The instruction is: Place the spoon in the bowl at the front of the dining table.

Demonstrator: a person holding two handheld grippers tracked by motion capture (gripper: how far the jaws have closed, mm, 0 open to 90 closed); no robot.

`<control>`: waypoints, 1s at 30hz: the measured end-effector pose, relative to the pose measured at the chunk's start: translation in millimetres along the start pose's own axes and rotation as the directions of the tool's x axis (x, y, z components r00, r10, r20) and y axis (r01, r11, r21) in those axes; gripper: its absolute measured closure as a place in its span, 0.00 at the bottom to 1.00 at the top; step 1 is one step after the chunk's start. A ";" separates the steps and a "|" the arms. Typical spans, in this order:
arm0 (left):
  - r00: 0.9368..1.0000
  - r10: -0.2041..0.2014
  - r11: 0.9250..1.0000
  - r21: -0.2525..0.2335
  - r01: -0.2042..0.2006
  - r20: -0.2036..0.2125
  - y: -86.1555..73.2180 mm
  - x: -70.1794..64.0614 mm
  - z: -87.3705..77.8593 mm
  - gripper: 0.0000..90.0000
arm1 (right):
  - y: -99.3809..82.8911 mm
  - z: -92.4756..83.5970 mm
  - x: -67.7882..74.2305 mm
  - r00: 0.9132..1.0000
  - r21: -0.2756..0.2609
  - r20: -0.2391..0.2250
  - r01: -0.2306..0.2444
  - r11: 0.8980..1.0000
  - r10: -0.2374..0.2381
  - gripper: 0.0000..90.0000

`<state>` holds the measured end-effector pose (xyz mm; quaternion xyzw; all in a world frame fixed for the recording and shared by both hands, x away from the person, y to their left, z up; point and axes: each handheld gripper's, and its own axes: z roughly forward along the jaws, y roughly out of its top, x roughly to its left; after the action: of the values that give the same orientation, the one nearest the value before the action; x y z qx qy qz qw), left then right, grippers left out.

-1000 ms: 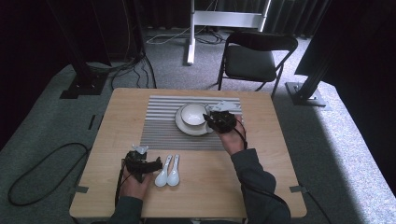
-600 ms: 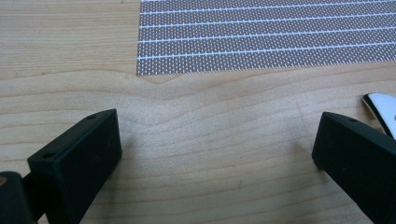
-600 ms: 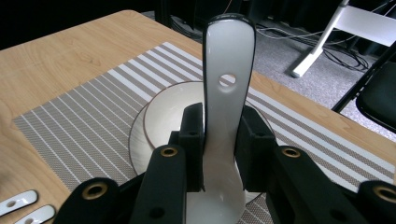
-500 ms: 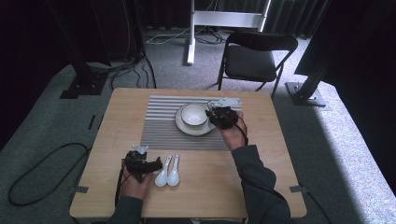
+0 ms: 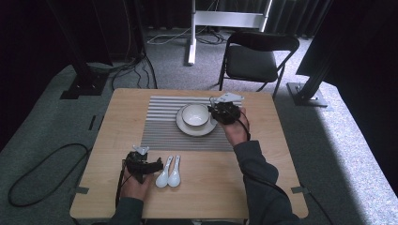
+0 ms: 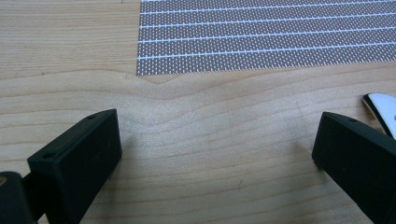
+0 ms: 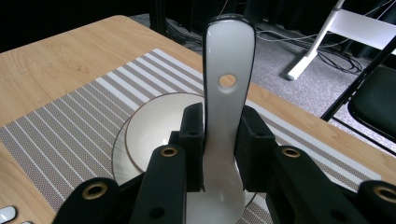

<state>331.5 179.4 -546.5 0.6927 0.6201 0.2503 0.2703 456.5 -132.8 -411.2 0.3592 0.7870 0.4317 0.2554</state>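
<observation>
We are gripping white ceramic spoon [image 7: 228, 93] in right gripper [image 7: 223, 144], jaws clenched on handle, holding it by bowl [image 5: 195, 115] on plate [image 5: 184, 126] atop striped placemat [image 5: 159, 126]. Since second ago, right hand has shifted slightly away from us beside bowl; we are judging spoon placement as near. Left gripper [image 6: 215, 154] is resting released on table [image 6: 70, 56], beside two spoons [image 5: 168, 171]. We are seeing no readable writing or brands.

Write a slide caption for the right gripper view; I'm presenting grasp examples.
Right gripper clamps a white ceramic spoon, handle pointing away, above the bowl on the striped placemat.
</observation>
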 end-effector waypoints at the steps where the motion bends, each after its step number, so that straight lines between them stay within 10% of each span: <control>1: 1.000 0.001 1.000 0.000 -0.001 0.000 0.0 0.0 0.0 0.02 | 0.7 0.1 -1.0 1.000 0.000 0.001 0.002 1.000 -0.002 0.83; 30: 1.000 0.000 1.000 0.000 0.000 0.000 0.0 0.0 0.0 0.02 | 13.0 17.7 -10.2 0.999 -0.002 -0.028 -0.026 1.000 0.026 0.83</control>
<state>331.5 179.5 -546.5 0.6927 0.6201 0.2503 0.2702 479.8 -127.3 -407.8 0.3633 0.7852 0.4407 0.2392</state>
